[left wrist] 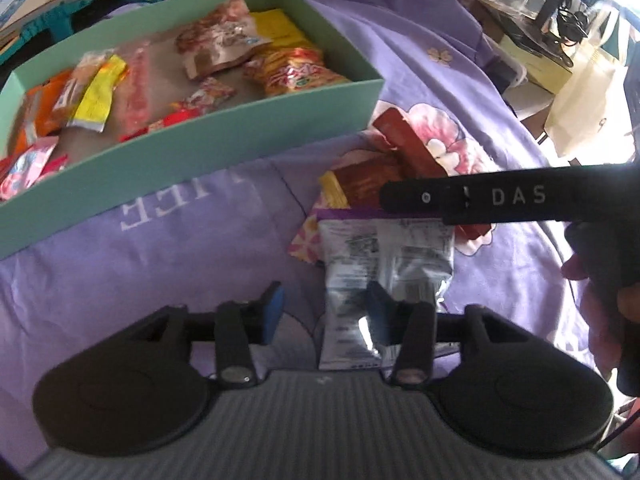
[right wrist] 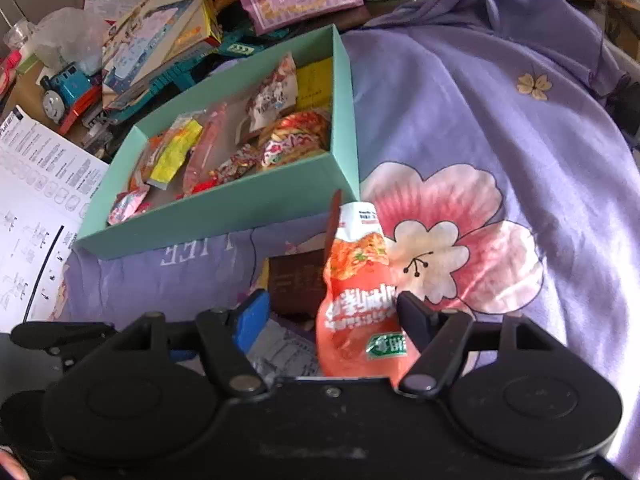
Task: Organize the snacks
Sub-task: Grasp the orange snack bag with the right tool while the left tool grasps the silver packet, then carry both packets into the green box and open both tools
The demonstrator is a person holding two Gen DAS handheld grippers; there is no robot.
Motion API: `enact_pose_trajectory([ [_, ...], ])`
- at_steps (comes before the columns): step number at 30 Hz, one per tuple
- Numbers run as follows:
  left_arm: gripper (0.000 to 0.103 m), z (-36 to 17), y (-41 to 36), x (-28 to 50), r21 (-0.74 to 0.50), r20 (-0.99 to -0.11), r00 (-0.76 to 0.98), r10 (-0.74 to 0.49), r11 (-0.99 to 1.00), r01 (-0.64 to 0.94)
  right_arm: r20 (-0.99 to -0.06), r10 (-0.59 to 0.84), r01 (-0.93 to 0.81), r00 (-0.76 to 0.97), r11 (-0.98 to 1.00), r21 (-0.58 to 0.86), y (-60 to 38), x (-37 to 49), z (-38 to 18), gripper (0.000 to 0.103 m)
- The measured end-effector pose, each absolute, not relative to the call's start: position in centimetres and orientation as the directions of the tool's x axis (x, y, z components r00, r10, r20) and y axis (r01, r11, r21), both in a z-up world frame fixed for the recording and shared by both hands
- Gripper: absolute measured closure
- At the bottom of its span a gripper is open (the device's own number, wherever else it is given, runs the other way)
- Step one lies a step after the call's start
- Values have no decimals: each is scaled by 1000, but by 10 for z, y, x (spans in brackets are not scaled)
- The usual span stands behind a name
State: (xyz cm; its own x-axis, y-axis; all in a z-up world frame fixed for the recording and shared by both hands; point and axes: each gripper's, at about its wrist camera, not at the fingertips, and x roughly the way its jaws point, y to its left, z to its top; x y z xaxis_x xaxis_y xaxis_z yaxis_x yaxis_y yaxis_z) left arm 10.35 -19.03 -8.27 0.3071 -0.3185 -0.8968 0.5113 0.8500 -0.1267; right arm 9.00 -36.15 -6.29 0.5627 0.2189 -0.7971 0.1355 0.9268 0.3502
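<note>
Box (left wrist: 224,148): teal, open-topped, at the left on the purple floral sheet (left wrist: 440,40); already carries a spread of packets, with bare floor near its middle.
Loose pile: just right of the box's near corner, on the sheet; a brown packet (left wrist: 360,184), a yellow-edged one under it, and the silver packet (left wrist: 384,256) nearest the camera.
Left tool (left wrist: 324,312): jaws partly apart, straddling the lower half of the silver packet; the right finger (left wrist: 378,300) lies on its foil, the left blue pad (left wrist: 274,312) stands clear of it over the sheet; no firm clamp shows, so I read it as not yet gripping.
Right tool (right wrist: 328,316): jaws fairly wide; the orange pouch (right wrist: 360,300) stands upright between them, its right side against the dark finger (right wrist: 416,316); the blue pad (right wrist: 252,316) is apart from it; whether it is truly pinched I cannot tell.
Step in hand: likely taking one packet per tool for the box; judged best to centre each packet between the pads before squeezing, bite the body rather than a crimped edge, and lift straight so the packets beneath stay put.
Placing: the gap near the box's middle looks the easiest drop.
Hard to see: both tools' fingertips below the packets; print on the silver packet is blurred; in the left view the right tool's bar covers part of the pile; the box's left end is cut off.
</note>
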Motion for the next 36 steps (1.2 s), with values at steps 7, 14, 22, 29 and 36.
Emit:
enact_pose_trajectory([
  [7,43,-87,-206,98,-182,-903,232,-363,809,559,-797,216,117,564,934,337,-372,82,-64,66],
  [14,44,-95,-221,103,-210,-898,215,-385,803,558,-806,233,103,544,935,341,-376,91,-69,60],
  [22,82,-87,-225,95,-220,-879,220,-423,769,600,-790,243,123,563,920,371,-369,83,-65,68],
  [29,85,-76,-199,87,-190,-879,258,-400,792,580,-788,217,147,577,921,361,-370,60,-52,68],
  [36,87,-62,-169,84,-187,-870,298,-392,824,535,-780,182,152,599,931,333,-359,47,-33,68],
])
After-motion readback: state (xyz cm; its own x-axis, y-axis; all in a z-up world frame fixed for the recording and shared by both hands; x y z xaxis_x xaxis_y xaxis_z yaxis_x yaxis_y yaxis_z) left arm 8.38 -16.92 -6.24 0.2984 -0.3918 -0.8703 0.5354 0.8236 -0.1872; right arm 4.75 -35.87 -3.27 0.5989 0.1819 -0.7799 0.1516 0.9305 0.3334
